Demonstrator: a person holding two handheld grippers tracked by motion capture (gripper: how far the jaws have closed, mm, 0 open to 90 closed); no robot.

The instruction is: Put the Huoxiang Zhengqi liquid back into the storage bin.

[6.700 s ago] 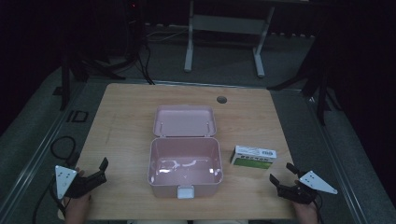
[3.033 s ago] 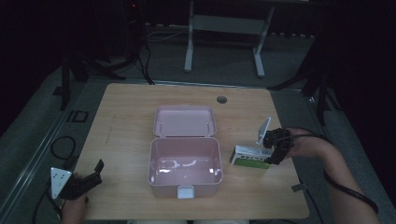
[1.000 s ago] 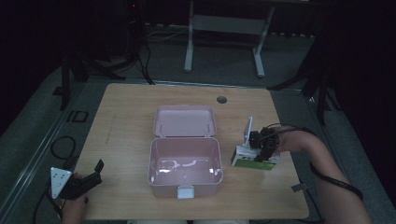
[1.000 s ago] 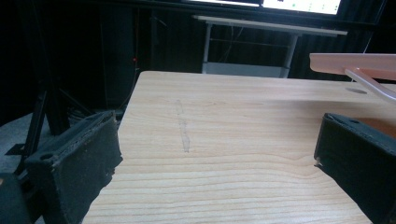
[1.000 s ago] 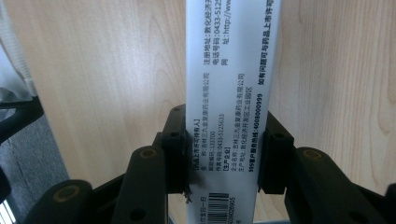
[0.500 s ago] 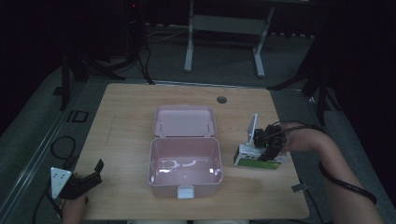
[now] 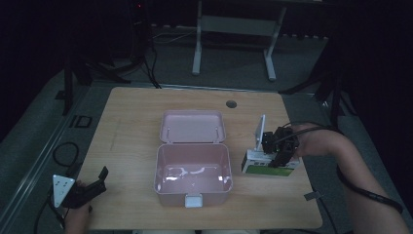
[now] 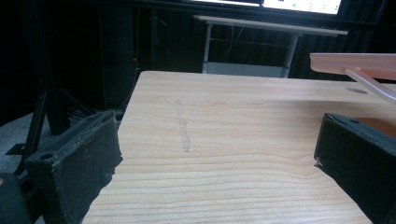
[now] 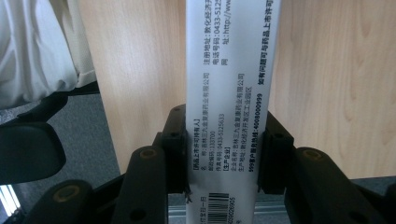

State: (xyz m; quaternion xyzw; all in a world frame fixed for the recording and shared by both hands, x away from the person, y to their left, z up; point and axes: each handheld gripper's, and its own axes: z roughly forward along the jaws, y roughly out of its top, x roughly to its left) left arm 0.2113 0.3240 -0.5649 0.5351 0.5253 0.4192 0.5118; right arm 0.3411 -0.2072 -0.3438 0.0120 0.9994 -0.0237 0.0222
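Note:
An open pink lunch box [image 7: 159, 168] stands mid-table with its lid [image 7: 193, 126] laid back and its inside bare. Just right of it is a white and green medicine carton [image 7: 255, 163], held slightly above the table. My right gripper [image 7: 276, 157] is shut on it from the right. The right gripper view has the carton [image 9: 229, 93] running up between the two black jaws of my right gripper [image 9: 226, 154], both pads pressed on its printed sides. At the front left corner my left gripper [image 7: 100, 179] rests open, and the left gripper view has nothing between the jaws of this gripper [image 8: 215, 158].
A round cable hole [image 7: 231, 104] sits near the table's far edge. The pink lid's edge [image 8: 355, 63] juts in at the upper right of the left gripper view. A desk frame [image 7: 234, 29] stands on the dark floor beyond the table.
My right gripper came in from the front right corner, closed on the carton and has raised it a little off the table. The left gripper has stayed put over the last second.

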